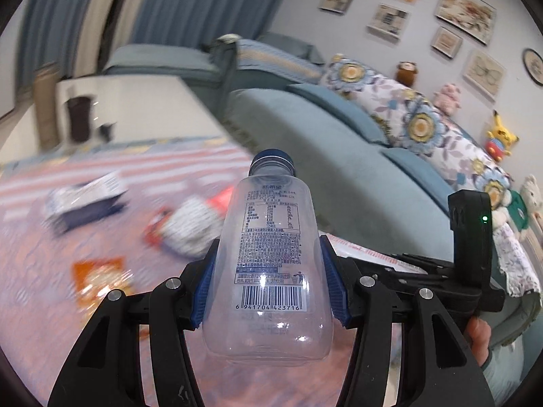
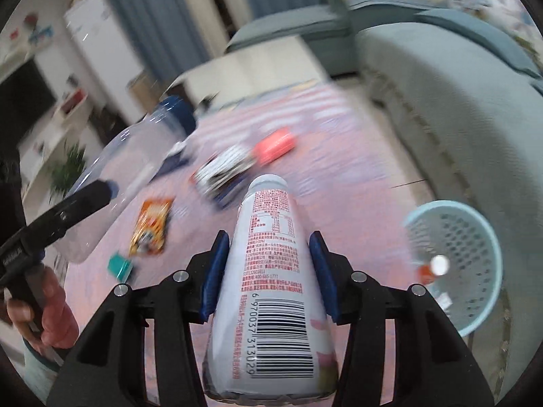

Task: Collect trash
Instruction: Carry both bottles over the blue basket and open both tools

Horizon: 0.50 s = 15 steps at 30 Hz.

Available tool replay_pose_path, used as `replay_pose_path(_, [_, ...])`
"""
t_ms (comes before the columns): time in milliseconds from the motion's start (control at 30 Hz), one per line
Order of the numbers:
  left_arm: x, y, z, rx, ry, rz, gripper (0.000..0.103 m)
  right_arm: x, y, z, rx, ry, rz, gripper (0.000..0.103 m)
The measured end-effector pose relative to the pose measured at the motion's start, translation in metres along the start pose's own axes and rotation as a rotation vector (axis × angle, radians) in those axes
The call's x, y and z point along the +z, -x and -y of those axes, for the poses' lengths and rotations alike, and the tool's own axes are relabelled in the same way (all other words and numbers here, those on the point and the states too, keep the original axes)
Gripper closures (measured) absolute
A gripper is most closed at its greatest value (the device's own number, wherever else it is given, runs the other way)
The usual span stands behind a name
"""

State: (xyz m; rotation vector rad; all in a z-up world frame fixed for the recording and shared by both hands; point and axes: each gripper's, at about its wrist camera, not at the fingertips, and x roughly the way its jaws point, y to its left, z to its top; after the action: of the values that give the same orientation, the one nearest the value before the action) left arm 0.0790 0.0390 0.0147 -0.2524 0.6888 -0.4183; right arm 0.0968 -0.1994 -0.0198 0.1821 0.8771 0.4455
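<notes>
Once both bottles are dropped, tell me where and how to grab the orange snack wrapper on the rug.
Take the orange snack wrapper from straight above, with the claw closing across its narrow width near the middle. It lies flat on the pink rug, so no side edge stands up to pinch. It is blurred here, but its crinkled middle looks likeliest to bunch up between the fingers.

A big blue sofa (image 1: 325, 142) with flower cushions (image 1: 417, 125) stands by a pale wall (image 1: 305, 10) hung with framed pictures (image 1: 465, 13). Blue curtains (image 1: 176, 3) hang behind it. A pink striped rug (image 2: 339, 176) covers the floor, and white shelves (image 2: 51, 125) stand nearby.
</notes>
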Motion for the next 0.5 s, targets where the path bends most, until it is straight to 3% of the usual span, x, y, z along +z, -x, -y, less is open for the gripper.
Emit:
replay_pose_path(233, [0.024, -0.063, 0.072, -0.068, -0.094, -0.038, 0.050, 0.010, 0.033, 0.101, -0.084, -0.171, 0.093, 0.058])
replay_pose_path(500, [0.011, -0.165, 0.112, -0.102, -0.162, -0.213, 0.050, -0.011, 0.010, 0.194, -0.198, -0.342, 0.060, 0.058])
